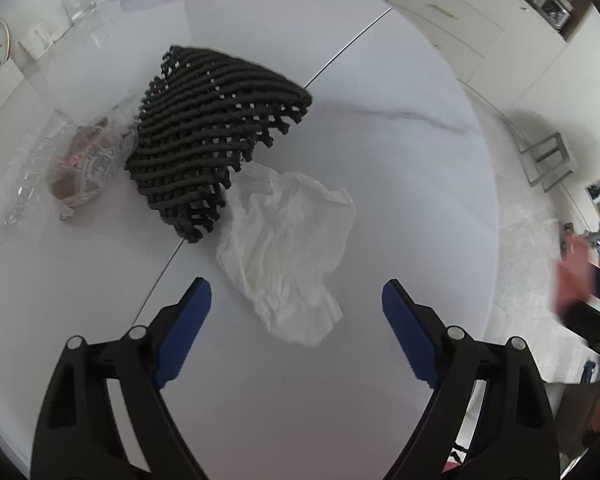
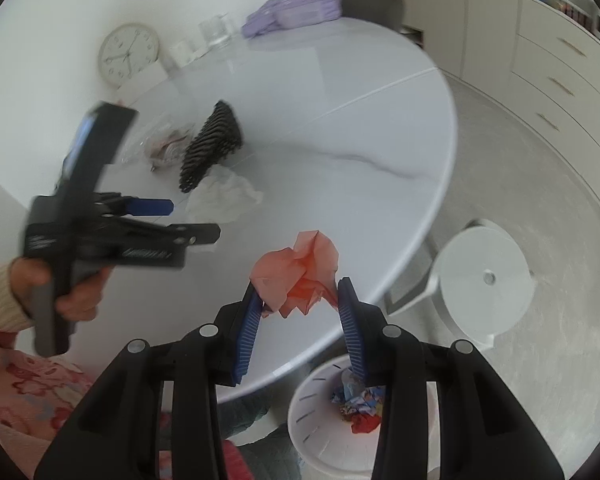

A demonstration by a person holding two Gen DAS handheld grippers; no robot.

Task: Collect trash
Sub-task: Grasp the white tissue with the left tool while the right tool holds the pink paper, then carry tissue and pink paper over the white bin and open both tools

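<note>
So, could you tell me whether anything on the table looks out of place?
The black woven mat is propped up, tilted rather than flat, leaning by a clear wrapper; a crumpled white tissue lies loose beside it.

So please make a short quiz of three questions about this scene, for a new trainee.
1. True or false: the right claw is shut on the crumpled pink paper.
2. Which thing lies nearest in front of the open left claw? A) the white tissue B) the black woven mat C) the clock
3. Fill in: the white bin below the table edge already holds colourful ____.

Key: 1 true; 2 A; 3 wrappers.
</note>
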